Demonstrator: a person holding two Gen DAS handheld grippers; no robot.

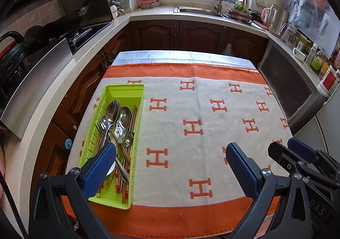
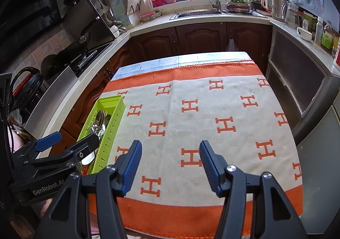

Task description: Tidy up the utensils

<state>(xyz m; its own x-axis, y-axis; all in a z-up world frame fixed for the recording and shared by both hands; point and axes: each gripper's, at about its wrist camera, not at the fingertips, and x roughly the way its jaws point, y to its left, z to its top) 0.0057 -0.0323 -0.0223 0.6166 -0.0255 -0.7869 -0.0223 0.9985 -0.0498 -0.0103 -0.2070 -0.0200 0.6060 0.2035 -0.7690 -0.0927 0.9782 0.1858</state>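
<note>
A lime-green utensil tray [image 1: 125, 90] lies along the left side of the table, seen too as the tray [image 2: 114, 109] in the right wrist view. It holds steel spoons [image 1: 113, 111], a fork [image 1: 99, 130] and several chopsticks [image 1: 127, 166], all jumbled together. My left gripper [image 1: 170, 164] is open above the near part of the cloth, its left finger over the tray's near end. My right gripper [image 2: 170, 164] is open over the cloth's near middle, nothing between its fingers. Each gripper shows at the edge of the other's view.
The table wears a white and orange cloth [image 1: 212, 132] with H marks. Kitchen counters ring it: a stove [image 1: 82, 34] on the left, a sink [image 1: 197, 10] at the back, jars and a kettle [image 1: 274, 17] on the right. A grey cabinet [image 1: 286, 81] stands close on the right.
</note>
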